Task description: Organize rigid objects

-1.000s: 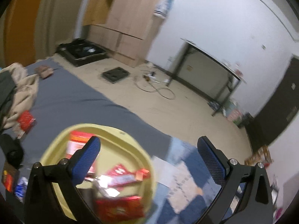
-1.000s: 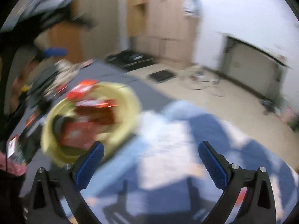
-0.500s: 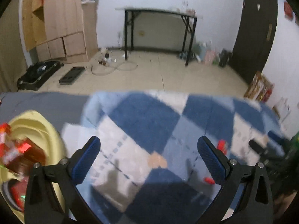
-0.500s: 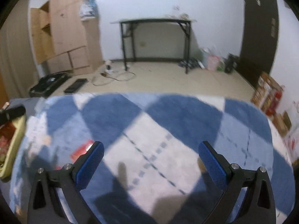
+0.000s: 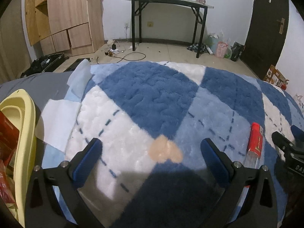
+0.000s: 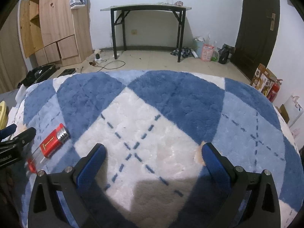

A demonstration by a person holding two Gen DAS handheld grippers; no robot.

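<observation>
A red pack in clear plastic (image 5: 255,142) lies on the blue and white fluffy blanket (image 5: 152,98), to the right of my left gripper (image 5: 150,152), which is open and empty above the blanket. The pack also shows in the right wrist view (image 6: 52,142), to the left of my right gripper (image 6: 152,152), also open and empty. A yellow basin (image 5: 22,133) with red packets (image 5: 7,138) sits at the far left. Each gripper shows at the edge of the other's view.
The blanket covers a bed with a grey sheet (image 5: 38,83). Beyond it are a tiled floor, a black folding table (image 5: 167,1), a wooden cabinet (image 5: 66,19), a dark door (image 5: 266,28) and bags on the floor (image 5: 222,47).
Both grippers have swung right, away from the yellow basin, and now face the blanket. The basin has slid to the left edge and the red pack has come into view.
</observation>
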